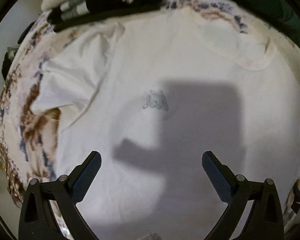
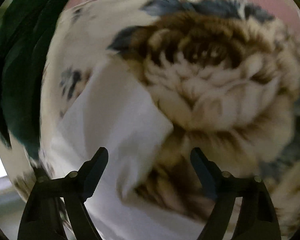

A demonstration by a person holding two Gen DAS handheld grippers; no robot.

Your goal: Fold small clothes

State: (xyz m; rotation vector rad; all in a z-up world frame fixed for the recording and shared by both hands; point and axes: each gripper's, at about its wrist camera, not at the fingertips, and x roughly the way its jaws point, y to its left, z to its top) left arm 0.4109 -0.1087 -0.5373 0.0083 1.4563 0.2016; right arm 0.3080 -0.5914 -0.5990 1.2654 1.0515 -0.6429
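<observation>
A white T-shirt [image 1: 170,60] with a small grey print [image 1: 155,102] lies spread flat on a flower-patterned cloth [image 1: 33,120]. Its neckline [image 1: 264,60] is at the upper right and one sleeve [image 1: 64,88] points left. My left gripper [image 1: 151,158] hangs open above the middle of the shirt, throwing a shadow on it, with nothing between its fingers. In the right wrist view a white sleeve [image 2: 114,116] of the shirt lies on the same cloth [image 2: 220,76]. My right gripper [image 2: 149,154] is open just over the sleeve's edge, with nothing pinched.
A pile of dark and cream clothes [image 1: 102,2] lies at the far edge of the cloth. A dark green fabric [image 1: 280,10] sits at the upper right, and also shows as the dark green fabric [image 2: 20,70] on the left of the right wrist view.
</observation>
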